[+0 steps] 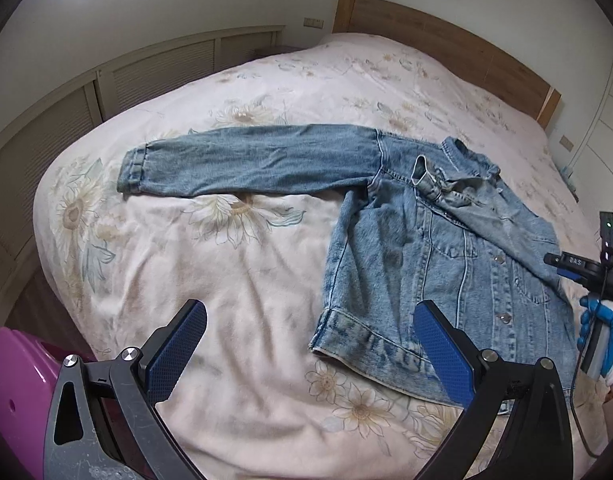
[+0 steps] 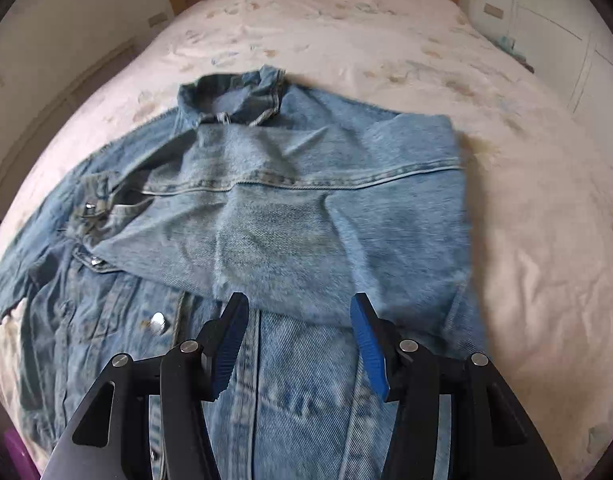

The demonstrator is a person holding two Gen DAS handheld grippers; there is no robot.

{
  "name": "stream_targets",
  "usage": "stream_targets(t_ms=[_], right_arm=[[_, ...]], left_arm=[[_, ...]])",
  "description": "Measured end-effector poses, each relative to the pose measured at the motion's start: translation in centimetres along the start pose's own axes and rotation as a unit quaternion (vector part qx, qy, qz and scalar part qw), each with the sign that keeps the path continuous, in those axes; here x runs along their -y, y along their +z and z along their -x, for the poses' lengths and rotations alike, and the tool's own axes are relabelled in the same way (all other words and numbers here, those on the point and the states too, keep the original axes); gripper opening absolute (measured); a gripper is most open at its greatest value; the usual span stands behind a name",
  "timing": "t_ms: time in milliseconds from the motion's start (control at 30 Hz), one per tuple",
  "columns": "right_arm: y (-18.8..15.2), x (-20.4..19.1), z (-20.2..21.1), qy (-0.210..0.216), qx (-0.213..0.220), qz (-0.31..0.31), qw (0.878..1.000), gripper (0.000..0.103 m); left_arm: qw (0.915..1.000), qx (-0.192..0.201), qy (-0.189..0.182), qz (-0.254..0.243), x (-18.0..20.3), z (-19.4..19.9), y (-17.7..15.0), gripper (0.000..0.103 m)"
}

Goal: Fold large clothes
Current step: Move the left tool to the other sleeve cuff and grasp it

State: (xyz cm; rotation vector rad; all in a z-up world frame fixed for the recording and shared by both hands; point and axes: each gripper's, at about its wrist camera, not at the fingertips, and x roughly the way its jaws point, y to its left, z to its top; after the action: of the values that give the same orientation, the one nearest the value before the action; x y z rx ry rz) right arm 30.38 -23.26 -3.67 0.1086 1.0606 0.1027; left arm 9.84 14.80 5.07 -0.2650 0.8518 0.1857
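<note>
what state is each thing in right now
jacket: flat on bed, one side folded over the front
sleeve: stretched straight out, not folded
collar: crumpled, standing up
left gripper: open, nothing between the fingers
right gripper: open over the jacket, gripping nothing
bed: covered, floral sheet wrinkled

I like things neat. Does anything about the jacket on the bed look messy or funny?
A bit. The denim jacket is lopsided: one sleeve sticks straight out across the bedspread, while the other side is already folded over the front. The collar is bunched up too.
</note>
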Motion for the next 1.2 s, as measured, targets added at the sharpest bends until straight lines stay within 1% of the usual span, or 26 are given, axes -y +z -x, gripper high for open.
stream_targets(t_ms=[167, 333, 533, 633, 700, 800, 900, 1067, 1200], right_arm=[[-2.2, 0.7, 5.2, 0.006, 0.027, -0.003, 1.000, 0.055], [-5.6, 2.0, 10.3, 0.004, 0.043, -0.001, 0.999, 0.055], [-9.8, 3.1, 14.7, -0.004, 0.053, -0.002, 0.999, 0.055], [-11.6, 3.8, 16.4, -0.012, 0.055, -0.005, 0.998, 0.055], [-12.5, 4.4, 17.0, -0.018, 0.054, -0.011, 0.998, 0.055], [-13.3, 5.4, 17.4, -0.023, 0.046, -0.026, 0.998, 0.055], [-13.3, 6.1, 17.6, -0.031, 0.041, -0.037, 0.998, 0.055], [-13.0, 6.4, 17.2, -0.044, 0.036, -0.048, 0.997, 0.055], [-12.8, 5.9, 16.0, -0.054, 0.020, -0.044, 0.997, 0.055]], left_arm=[[0.9999, 0.004, -0.009, 0.014, -1.1, 1.9, -0.6, 0.102], [0.9988, 0.005, -0.023, 0.043, -3.1, 3.3, -1.9, 0.102], [0.9961, 0.002, -0.031, 0.083, -6.3, 3.4, -2.9, 0.102], [0.9931, -0.002, -0.048, 0.107, -7.9, 2.7, -2.7, 0.102], [0.9907, -0.007, -0.065, 0.120, -8.8, 2.1, -2.4, 0.102], [0.9892, -0.011, -0.067, 0.130, -9.8, 1.1, -1.9, 0.102], [0.9852, -0.020, -0.076, 0.153, -11.1, -0.4, -0.9, 0.102], [0.9846, -0.014, -0.062, 0.163, -13.1, -2.9, 1.7, 0.102], [0.9812, -0.005, -0.052, 0.186, -15.4, -5.5, 4.6, 0.102]])
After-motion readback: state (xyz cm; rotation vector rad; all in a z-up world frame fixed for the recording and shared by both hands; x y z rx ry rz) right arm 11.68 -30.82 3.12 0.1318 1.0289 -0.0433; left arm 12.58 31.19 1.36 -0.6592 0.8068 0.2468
